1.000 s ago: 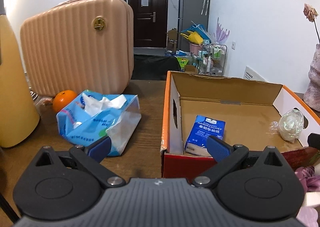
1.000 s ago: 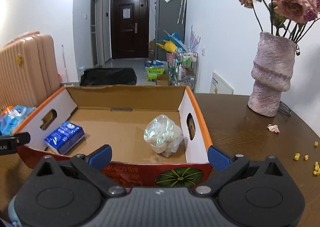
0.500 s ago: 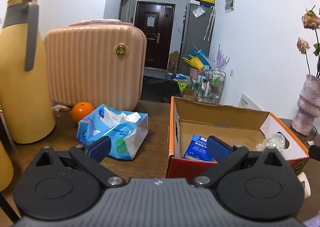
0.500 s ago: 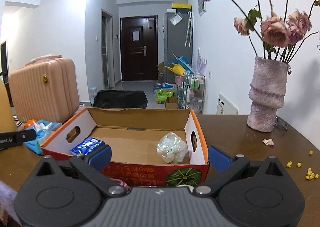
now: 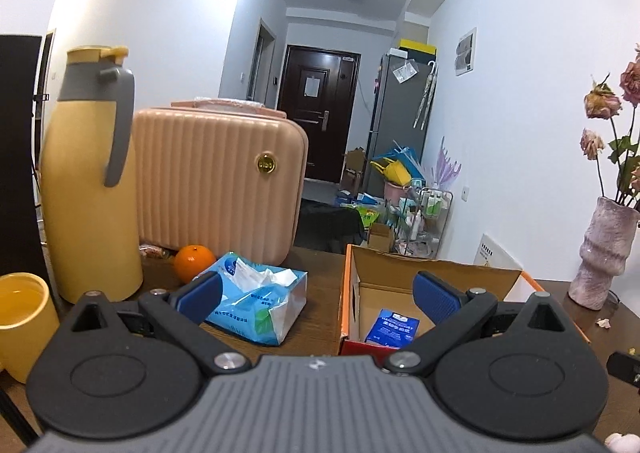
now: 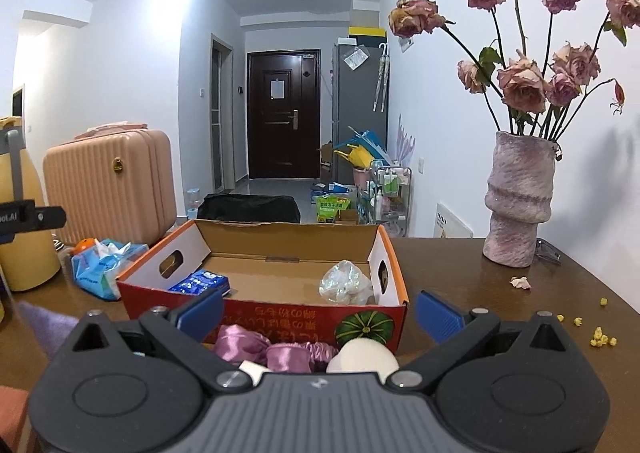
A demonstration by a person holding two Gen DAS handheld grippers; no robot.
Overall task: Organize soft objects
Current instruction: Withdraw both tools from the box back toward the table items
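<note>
On the dark wooden tabletop (image 6: pixel 460 277) stands an open cardboard box (image 6: pixel 280 311) with orange rims and a red front wall printed with a green pumpkin. Inside it, near the left wall, lies a small blue pack of handkerchief tissues (image 6: pixel 200 282); near the right wall sits a crumpled clear plastic bundle (image 6: pixel 346 285). The rest of the box floor is bare cardboard. Just in front of the box, outside it, lie a purple satin scrunchie (image 6: pixel 276 351) and a white round puff (image 6: pixel 362 357), touching each other. To the left of the box rests an opened blue pack of tissues (image 5: pixel 256 303), with an orange (image 5: pixel 194 263) behind it, then a peach ribbed case (image 5: pixel 216 181) and a tall yellow thermos (image 5: pixel 86 181). A yellow cup (image 5: pixel 24 323) holding liquid stands at the far left. At the right, a pinkish vase (image 6: pixel 518 199) holds dried roses.

The left claw (image 5: pixel 316 293) hangs spread wide, holding nothing, above the tissues and box edge. The right claw (image 6: pixel 320 311) is likewise spread wide and empty, over the scrunchie and puff.
</note>
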